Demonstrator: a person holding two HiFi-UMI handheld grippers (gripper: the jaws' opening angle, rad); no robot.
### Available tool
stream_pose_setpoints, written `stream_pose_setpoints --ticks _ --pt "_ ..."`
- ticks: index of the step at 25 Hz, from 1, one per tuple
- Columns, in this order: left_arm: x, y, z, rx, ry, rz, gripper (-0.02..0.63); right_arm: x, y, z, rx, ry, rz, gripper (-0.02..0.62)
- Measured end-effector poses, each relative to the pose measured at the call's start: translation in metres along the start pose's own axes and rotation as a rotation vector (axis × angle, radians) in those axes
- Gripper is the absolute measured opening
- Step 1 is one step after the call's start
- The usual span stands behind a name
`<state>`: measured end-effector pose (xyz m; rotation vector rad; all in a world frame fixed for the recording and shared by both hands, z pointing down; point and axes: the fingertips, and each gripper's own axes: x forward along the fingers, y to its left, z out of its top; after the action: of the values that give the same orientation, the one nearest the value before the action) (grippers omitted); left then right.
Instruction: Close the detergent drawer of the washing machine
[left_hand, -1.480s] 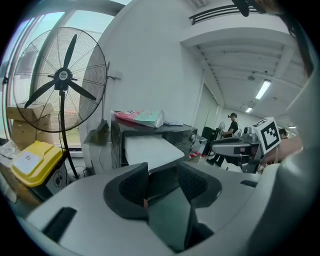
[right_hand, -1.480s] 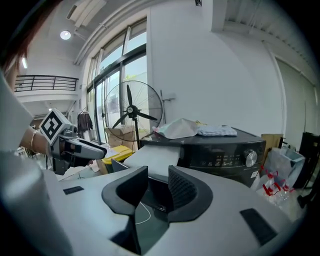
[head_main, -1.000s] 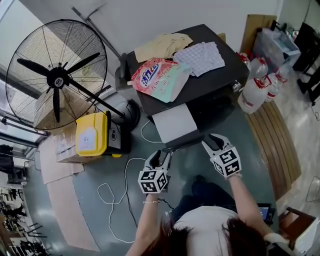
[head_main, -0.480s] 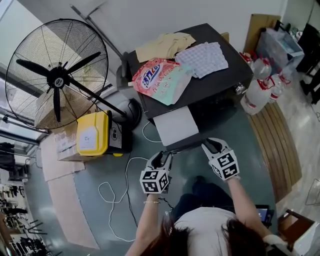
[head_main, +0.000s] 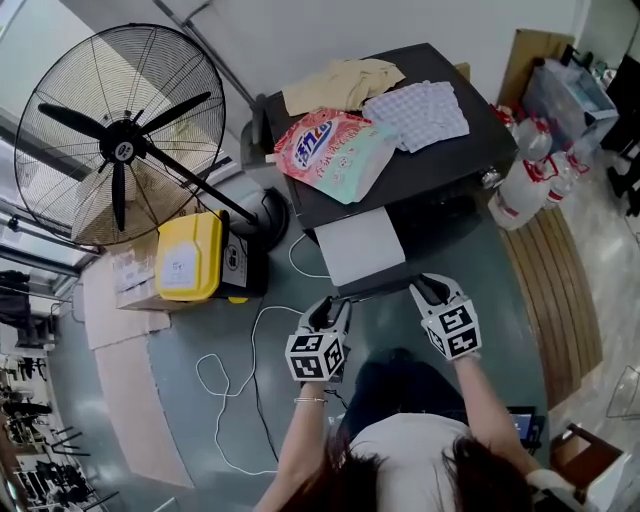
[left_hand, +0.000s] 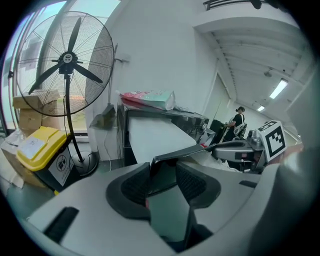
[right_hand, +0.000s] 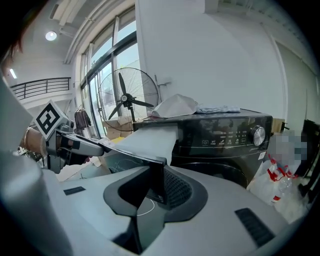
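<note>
The dark washing machine (head_main: 440, 170) has its detergent drawer (head_main: 358, 247) pulled far out toward me, pale on top with a dark front panel (head_main: 375, 288). My left gripper (head_main: 333, 305) is at the panel's left end. In the left gripper view both pads of that gripper (left_hand: 162, 182) press on the panel's corner (left_hand: 165, 172). My right gripper (head_main: 425, 285) is at the panel's right end. Its jaws (right_hand: 155, 187) are closing with the panel edge (right_hand: 158, 175) between them, and a gap still shows on the left side.
A big standing fan (head_main: 120, 150) and a yellow bin (head_main: 188, 257) are to the left. A detergent bag (head_main: 330, 150) and folded cloths (head_main: 415, 110) lie on the machine. White bottles (head_main: 525, 180) and a slatted wooden platform (head_main: 560, 290) are to the right. A white cable (head_main: 230, 370) crosses the floor.
The right gripper's jaws have narrowed round the drawer's front panel. Both hands have stayed at the panel's two ends, and the drawer has not moved in.
</note>
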<state>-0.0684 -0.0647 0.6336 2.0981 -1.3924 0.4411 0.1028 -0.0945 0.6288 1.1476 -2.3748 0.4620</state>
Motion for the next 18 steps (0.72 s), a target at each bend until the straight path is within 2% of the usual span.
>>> stream_pose_setpoints --ticks 18 --pt "0.0029 0.0008 0.0016 0.000 0.030 -0.023 0.175 0.0018 -0.0014 0.0009 0.066 0.021 -0.072 0.104"
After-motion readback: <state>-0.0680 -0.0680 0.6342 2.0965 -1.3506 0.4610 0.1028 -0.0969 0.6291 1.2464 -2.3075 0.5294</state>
